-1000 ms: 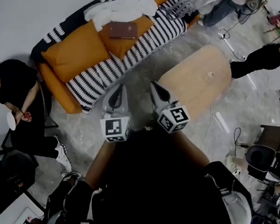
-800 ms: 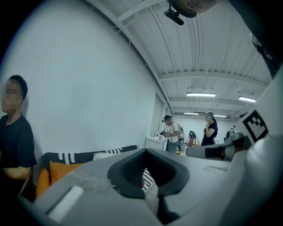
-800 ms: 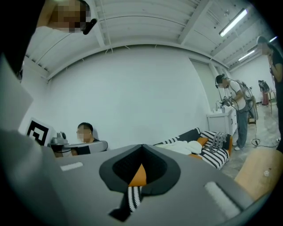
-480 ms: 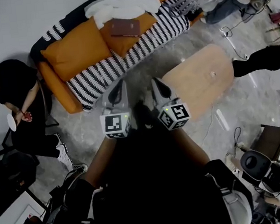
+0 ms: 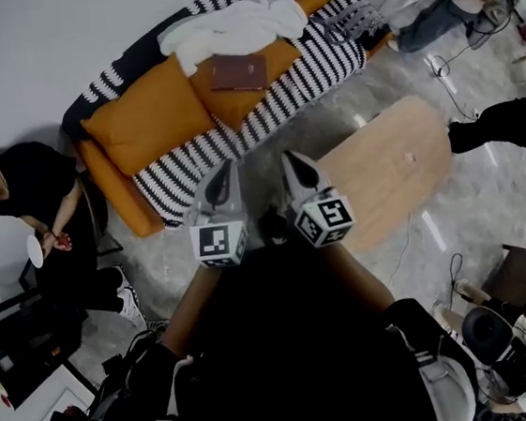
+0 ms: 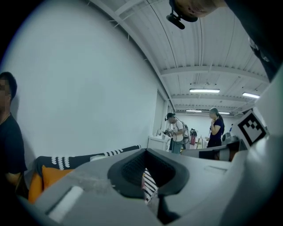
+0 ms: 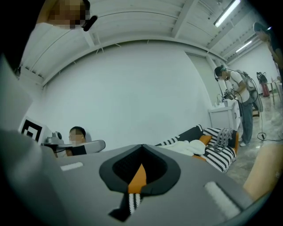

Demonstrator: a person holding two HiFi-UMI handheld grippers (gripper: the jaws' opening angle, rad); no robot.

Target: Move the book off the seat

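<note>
Though closed, brown book (image 5: 236, 72) on orange cushion (image 5: 228, 105)

Plain white wall (image 5: 9, 54) filling the upper left of the head view. Glossy grey marbled floor (image 5: 487, 189) below it, a few loose cables (image 5: 440, 67) toward the upper right. Sofa (image 5: 235, 128) in black-and-white stripes, set diagonally across the top, with big orange cushions (image 5: 144, 115) and a white blanket (image 5: 232, 24) bunched along the back. Pale wood table (image 5: 395, 166) with rounded corners right of centre, near the sofa but not touching. Over in the left gripper view: white ribbed ceiling (image 6: 146, 35) curving overhead, strip lights (image 6: 204, 90) glowing at centre right, white counter (image 6: 158, 142) by the far wall.
</note>
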